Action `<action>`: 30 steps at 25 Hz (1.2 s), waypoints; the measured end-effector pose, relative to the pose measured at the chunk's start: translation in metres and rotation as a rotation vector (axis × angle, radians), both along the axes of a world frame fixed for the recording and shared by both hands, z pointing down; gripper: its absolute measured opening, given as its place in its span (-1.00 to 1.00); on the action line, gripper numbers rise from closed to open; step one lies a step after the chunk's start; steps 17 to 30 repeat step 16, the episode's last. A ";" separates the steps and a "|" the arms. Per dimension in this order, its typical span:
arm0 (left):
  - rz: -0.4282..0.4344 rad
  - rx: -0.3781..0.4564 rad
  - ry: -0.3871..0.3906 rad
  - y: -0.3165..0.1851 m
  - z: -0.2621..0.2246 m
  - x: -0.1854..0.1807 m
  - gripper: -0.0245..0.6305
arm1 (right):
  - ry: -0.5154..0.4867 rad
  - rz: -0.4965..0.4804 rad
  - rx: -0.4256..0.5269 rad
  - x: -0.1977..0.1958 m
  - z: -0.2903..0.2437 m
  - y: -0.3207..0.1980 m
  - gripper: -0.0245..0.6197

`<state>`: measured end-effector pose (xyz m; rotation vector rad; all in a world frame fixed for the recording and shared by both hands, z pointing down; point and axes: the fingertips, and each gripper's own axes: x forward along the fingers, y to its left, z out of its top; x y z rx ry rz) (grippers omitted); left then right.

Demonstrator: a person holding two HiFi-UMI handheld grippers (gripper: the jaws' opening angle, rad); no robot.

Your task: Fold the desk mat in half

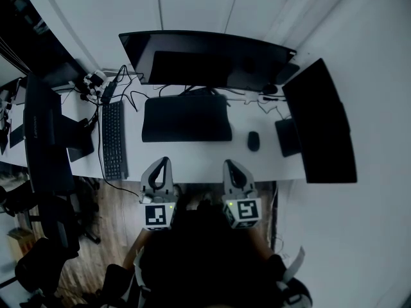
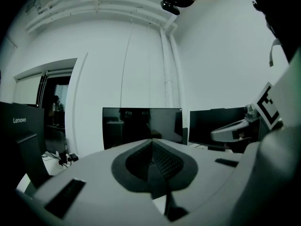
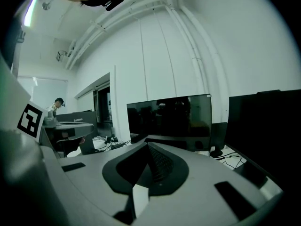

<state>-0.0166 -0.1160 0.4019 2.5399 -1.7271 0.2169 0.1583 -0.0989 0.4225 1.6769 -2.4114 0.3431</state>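
Note:
The black desk mat (image 1: pixel 186 117) lies flat on the white desk (image 1: pixel 192 159), in front of the middle monitor. My left gripper (image 1: pixel 164 162) hovers at the desk's front edge, just short of the mat's left part, with its jaws shut and nothing in them. Level with it on the right, my right gripper (image 1: pixel 229 164) is also shut and empty. In the left gripper view the closed jaws (image 2: pixel 151 141) point at the monitor. The right gripper view shows the same, its jaws (image 3: pixel 148 146) pressed together. Neither gripper touches the mat.
A curved monitor (image 1: pixel 205 59) stands behind the mat, with a second monitor (image 1: pixel 321 120) at the right. A mouse (image 1: pixel 253 140) and a dark pad (image 1: pixel 289 136) lie right of the mat. A keyboard (image 1: pixel 113 140), cables (image 1: pixel 103 85) and another screen (image 1: pixel 42 133) sit at the left.

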 end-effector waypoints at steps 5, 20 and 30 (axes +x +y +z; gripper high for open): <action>-0.007 -0.002 0.014 -0.001 -0.002 -0.002 -0.91 | 0.003 0.000 0.002 -0.001 -0.001 0.000 -0.90; 0.003 0.013 0.006 0.002 -0.001 -0.002 -0.91 | 0.004 -0.005 0.010 -0.003 0.000 0.002 -0.90; 0.003 0.013 0.006 0.002 -0.001 -0.002 -0.91 | 0.004 -0.005 0.010 -0.003 0.000 0.002 -0.90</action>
